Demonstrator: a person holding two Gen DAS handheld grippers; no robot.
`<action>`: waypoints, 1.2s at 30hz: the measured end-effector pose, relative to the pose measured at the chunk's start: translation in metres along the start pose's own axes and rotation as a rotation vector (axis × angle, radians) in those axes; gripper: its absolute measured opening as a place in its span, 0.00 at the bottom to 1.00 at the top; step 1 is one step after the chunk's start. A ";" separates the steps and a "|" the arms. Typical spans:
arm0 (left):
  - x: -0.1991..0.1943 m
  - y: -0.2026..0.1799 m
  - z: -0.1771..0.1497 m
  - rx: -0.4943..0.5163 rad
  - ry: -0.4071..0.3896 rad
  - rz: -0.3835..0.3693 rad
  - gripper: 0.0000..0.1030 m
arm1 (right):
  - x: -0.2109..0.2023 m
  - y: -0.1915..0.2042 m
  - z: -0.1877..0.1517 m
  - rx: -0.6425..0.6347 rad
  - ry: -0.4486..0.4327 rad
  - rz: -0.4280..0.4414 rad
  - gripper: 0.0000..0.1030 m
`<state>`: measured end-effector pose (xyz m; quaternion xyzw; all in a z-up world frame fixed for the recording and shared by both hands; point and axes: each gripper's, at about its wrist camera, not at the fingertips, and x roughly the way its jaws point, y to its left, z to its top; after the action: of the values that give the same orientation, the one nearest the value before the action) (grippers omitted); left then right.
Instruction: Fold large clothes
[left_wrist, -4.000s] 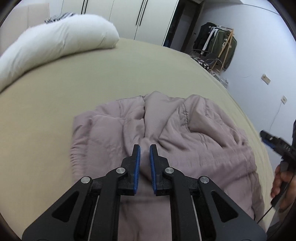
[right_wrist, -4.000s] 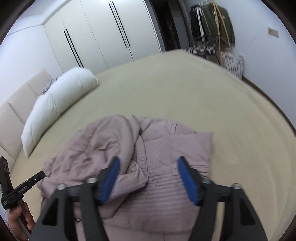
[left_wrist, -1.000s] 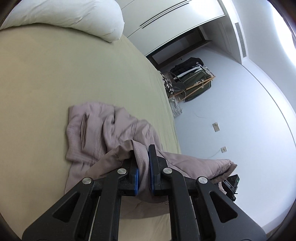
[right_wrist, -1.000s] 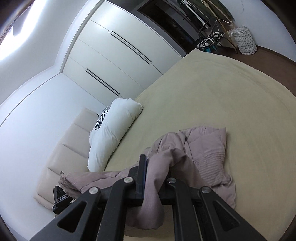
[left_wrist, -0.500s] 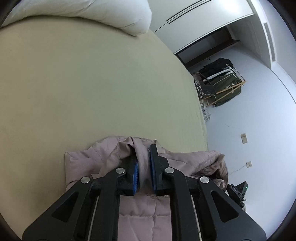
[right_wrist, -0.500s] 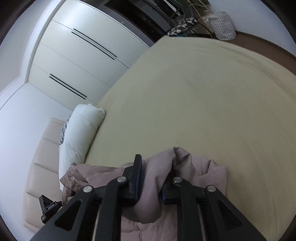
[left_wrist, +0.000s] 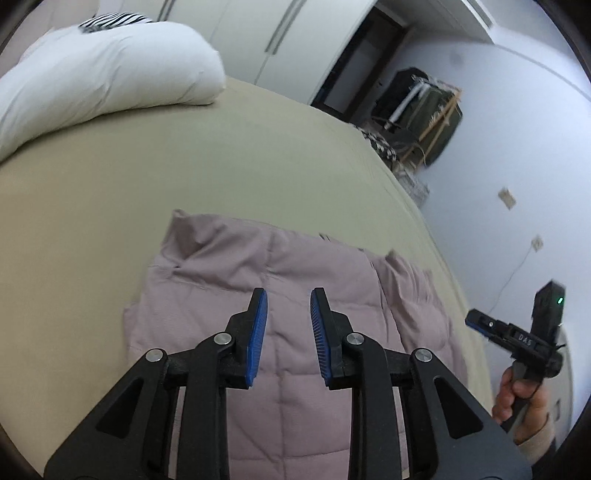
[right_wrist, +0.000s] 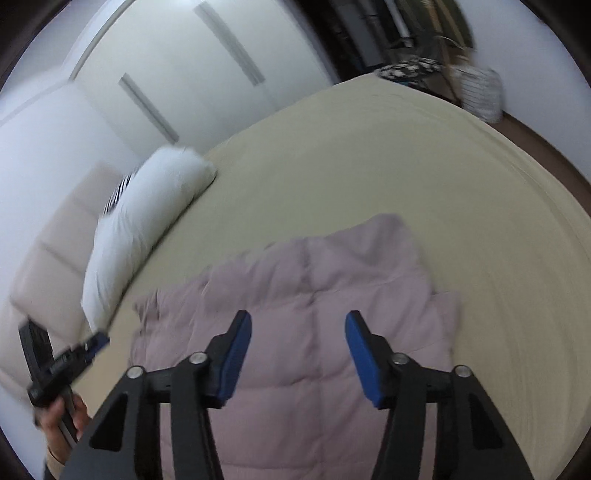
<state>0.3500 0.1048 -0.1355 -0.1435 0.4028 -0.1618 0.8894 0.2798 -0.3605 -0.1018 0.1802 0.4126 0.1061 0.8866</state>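
dusty-mauve quilted fabric, a padded jacket (left_wrist: 295, 295), is lying spread flat on the olive-beige bed (left_wrist: 184, 166), well apart from the white pillow (left_wrist: 99, 74). it is looking puffy, soft and light, likely slippery and springy, so you are probably needing to pinch a stitched edge or corner, where the padding is thin, not the middle. stitched panels are showing, and a collar-like flap is standing at its far left corner. your left gripper (left_wrist: 288, 325) and right gripper (right_wrist: 298, 350) are both hovering above it with jaws apart, gripping nothing.
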 end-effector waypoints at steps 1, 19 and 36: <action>0.010 -0.013 -0.004 0.046 0.010 0.022 0.22 | 0.009 0.015 -0.004 -0.044 0.017 0.007 0.47; 0.177 -0.003 -0.005 0.196 0.115 0.257 0.22 | 0.177 0.001 0.022 -0.124 0.120 -0.202 0.44; 0.180 0.015 -0.008 0.179 0.109 0.232 0.23 | 0.172 -0.011 0.013 -0.094 0.045 -0.163 0.45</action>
<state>0.4587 0.0451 -0.2666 -0.0070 0.4484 -0.1006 0.8881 0.3996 -0.3157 -0.2183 0.1018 0.4405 0.0566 0.8902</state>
